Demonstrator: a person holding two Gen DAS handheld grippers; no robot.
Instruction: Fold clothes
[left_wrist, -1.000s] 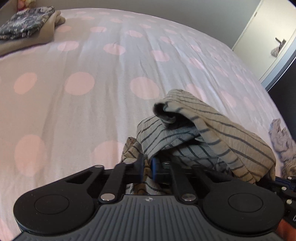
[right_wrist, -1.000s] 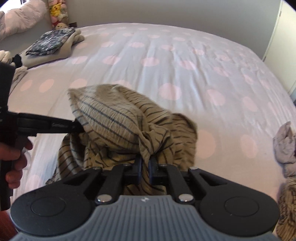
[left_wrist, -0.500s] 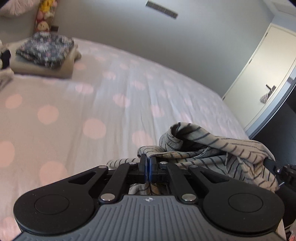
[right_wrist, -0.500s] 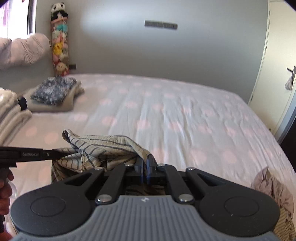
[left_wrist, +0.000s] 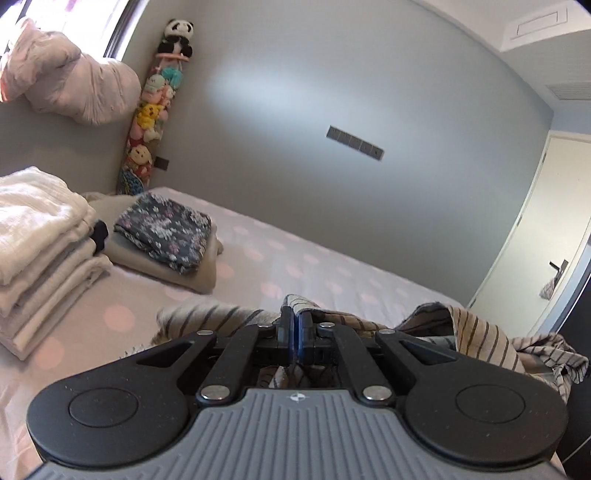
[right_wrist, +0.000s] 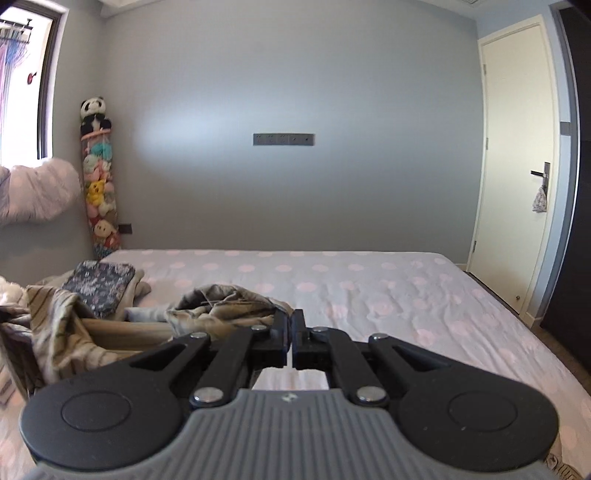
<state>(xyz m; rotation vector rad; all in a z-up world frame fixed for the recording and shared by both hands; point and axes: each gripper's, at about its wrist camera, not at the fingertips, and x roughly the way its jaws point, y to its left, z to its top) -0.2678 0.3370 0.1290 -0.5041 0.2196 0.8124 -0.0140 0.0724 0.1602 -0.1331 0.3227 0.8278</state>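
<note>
The striped garment (left_wrist: 480, 332) was held above the polka-dot bed (right_wrist: 369, 288), pinched by the closed left gripper (left_wrist: 294, 334) and the closed right gripper (right_wrist: 291, 332). It should be spread taut and shaken flat before it is laid down, judging by its bunched middle.

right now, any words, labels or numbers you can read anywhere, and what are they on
No readable words or numbers.
Left gripper: a small round emblem on its grey housing, no letters.
Right gripper: a small mark on its housing, too small to read.
Wall switch panel: any markings too small to read.
</note>
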